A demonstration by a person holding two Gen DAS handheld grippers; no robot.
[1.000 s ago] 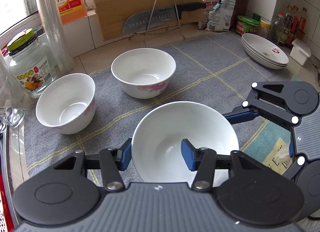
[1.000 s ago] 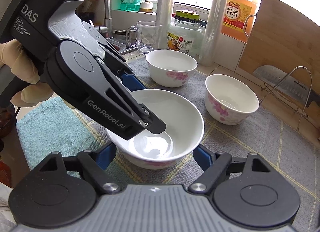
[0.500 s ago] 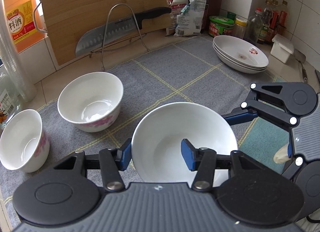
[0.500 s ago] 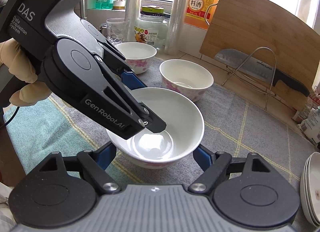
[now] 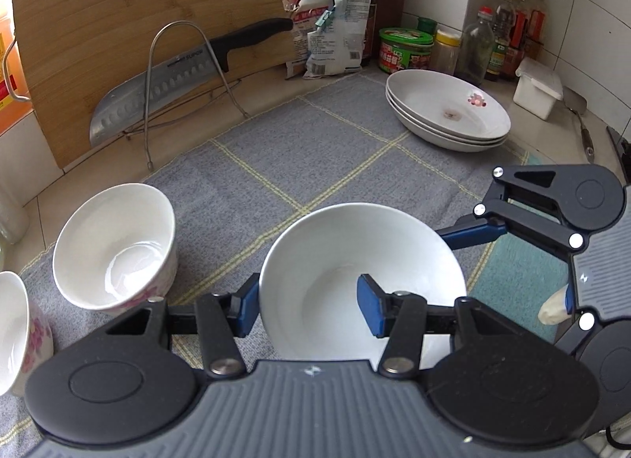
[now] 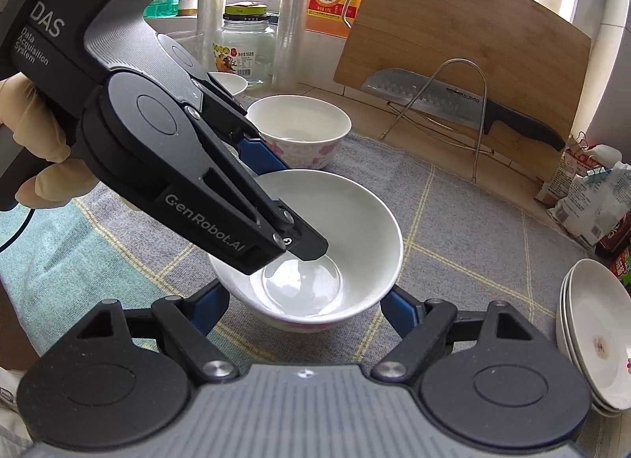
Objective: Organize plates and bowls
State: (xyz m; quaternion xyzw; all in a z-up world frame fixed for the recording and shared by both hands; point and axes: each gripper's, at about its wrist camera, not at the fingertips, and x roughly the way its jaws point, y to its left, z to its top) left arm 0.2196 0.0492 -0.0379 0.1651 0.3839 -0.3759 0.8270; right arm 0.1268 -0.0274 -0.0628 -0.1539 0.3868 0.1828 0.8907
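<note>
A large white bowl is gripped by both grippers over the grey checked mat. My left gripper is shut on its near rim, one pad inside and one outside. In the right wrist view the same bowl sits between the pads of my right gripper, which press its outer wall from both sides, while the left gripper reaches in from the left. Two smaller flowered bowls stand on the mat at the left. A stack of shallow plates rests at the far right.
A knife on a wire rack leans against a wooden cutting board at the back. Jars, bottles and a white box crowd the back right corner. A teal towel lies under the mat's right edge. A gloved hand holds the left gripper.
Both grippers have carried the large bowl to the right across the mat. The two small bowls have slid toward the left edge of view, and the plate stack is nearer.
</note>
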